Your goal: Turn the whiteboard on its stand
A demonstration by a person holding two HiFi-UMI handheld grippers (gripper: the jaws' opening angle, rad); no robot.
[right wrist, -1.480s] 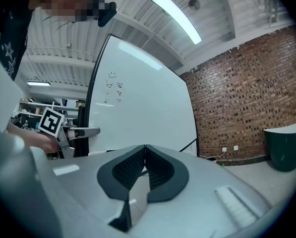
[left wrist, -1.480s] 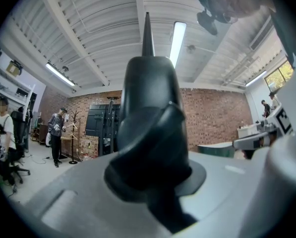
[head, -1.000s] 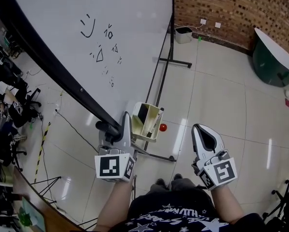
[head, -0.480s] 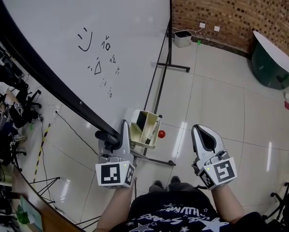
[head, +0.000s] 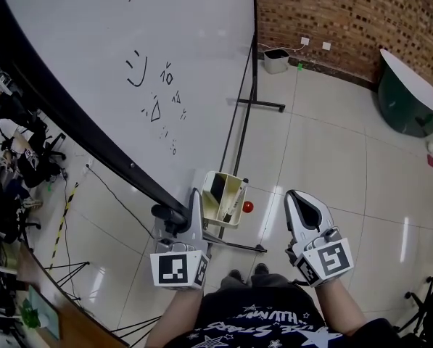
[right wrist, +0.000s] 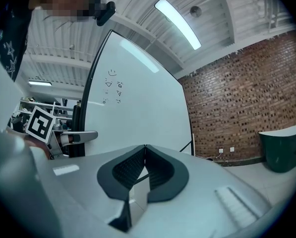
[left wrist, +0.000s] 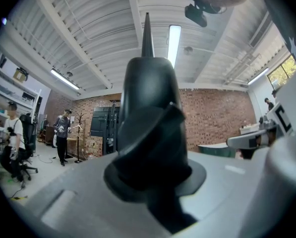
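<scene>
Whiteboard (head: 129, 49): large white panel filling the far left of the scene, tilted on its stand (head: 254, 71), marked face turned up and to the right.

Black frame (head: 78, 118): the board's long edge. It runs from the far left corner of the scene down to the near centre, ending at the left gripper.

Left gripper (head: 185, 212): jaws clamped on the near end of the black frame. In its own view a dark frame fitting (left wrist: 150, 133) fills the space between them. This is the only contact with the board.

Right gripper (head: 303, 210): jaws pressed together on nothing, pads (right wrist: 152, 170) meeting. It hangs to the right of the board, well apart from it and over bare floor.

Tray (head: 223, 196): pale box just right of the gripped corner, near a small red object (head: 248, 206) on the floor.

Judgement: the turn depends on the left-hand grip, with the gripped corner swinging about the board's long pivot axis.
</scene>
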